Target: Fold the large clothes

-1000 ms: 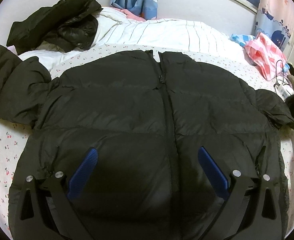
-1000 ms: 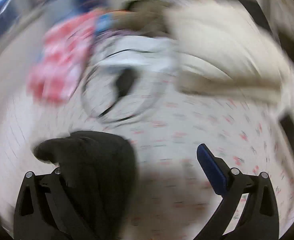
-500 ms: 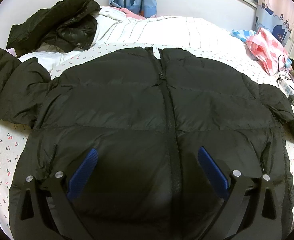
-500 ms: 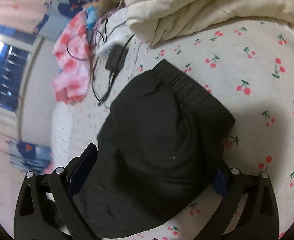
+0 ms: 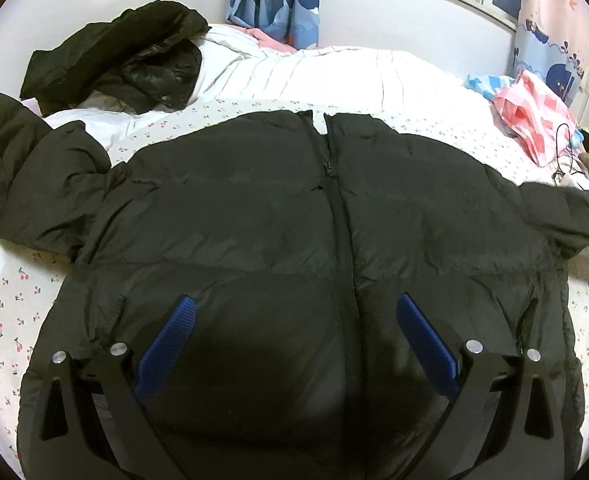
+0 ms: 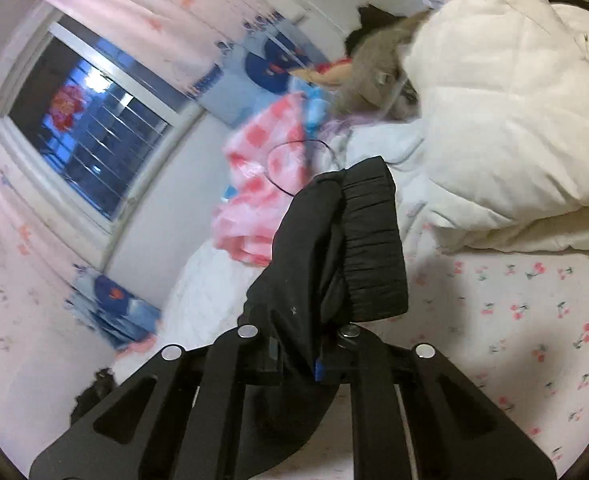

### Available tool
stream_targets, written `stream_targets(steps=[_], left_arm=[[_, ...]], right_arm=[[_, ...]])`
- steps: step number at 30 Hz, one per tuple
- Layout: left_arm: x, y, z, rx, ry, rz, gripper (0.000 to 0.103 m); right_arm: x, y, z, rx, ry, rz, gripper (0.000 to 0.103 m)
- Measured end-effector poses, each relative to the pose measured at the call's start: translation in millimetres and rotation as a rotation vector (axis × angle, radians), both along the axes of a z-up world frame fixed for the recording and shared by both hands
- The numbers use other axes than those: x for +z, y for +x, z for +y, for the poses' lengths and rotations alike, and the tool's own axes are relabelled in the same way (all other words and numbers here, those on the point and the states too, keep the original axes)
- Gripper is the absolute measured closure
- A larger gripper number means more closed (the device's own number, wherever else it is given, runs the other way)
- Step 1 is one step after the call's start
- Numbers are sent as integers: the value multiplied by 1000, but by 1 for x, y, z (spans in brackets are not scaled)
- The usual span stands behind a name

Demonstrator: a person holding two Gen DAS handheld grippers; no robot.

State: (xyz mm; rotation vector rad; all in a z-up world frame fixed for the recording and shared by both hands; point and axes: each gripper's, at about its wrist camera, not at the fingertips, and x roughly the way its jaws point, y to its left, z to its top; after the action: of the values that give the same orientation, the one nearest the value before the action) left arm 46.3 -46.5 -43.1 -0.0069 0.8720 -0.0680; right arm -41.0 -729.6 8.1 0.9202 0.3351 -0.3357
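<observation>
Black jacket (image 5: 254, 216) spread flat, front up, zipped, on cherry-print bed (image 5: 10, 320). Left gripper (image 5: 294, 320) hovers over jacket hem, jaws wide apart, nothing between. Right gripper (image 6: 298, 356) closing on sleeve (image 6: 334, 248), cuff end lifted off bed and sticking up past jaws. Second dark coat (image 5: 126, 60) heaped at far left. Pink checked cloth (image 6: 266, 168) beyond sleeve.

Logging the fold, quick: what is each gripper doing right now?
Left gripper: open, holding nothing, above the black jacket.
Right gripper: jaws closing on the jacket's sleeve, fabric pinched between them.
</observation>
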Motion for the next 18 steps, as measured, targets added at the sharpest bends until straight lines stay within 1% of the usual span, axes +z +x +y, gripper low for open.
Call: stream_targets(steps=[1,3,5,7,8,11,14,15,16,17,18], left_arm=[[-1,0,-1,-7,5,6,6],[-2,0,-3,-17,16,8,7],[-1,-1,-3,-17,15,6,7],[-2,-1,0,-13,7,8,7],[-2,-2,0,-12,4,10,7],[-2,-1,-1,-14,3,12,7],[-2,-2,-1,-15,6,11,7],[-2,-2,-1,-14,5,13,7],[-2,-2,-1,-13,4,14,7],[-2,-2,-2,-11,2,13,7],[-1,-3,-1,-9,1,11,7]], right_arm=[[-20,8,-4,31,53,77,67],[-54,12,-7,51,145,165,44],[-78,2,-4,42,205,146,40],[-96,-11,0,21,255,120,22],[-101,-16,2,14,266,118,21],[-110,-25,0,1,274,92,21],[-112,-21,-7,-57,284,105,21],[-111,-22,-7,-83,289,95,21],[-109,-19,-8,-87,274,81,25],[-107,-15,-7,-66,245,89,36],[-105,-8,-7,-43,214,110,71]])
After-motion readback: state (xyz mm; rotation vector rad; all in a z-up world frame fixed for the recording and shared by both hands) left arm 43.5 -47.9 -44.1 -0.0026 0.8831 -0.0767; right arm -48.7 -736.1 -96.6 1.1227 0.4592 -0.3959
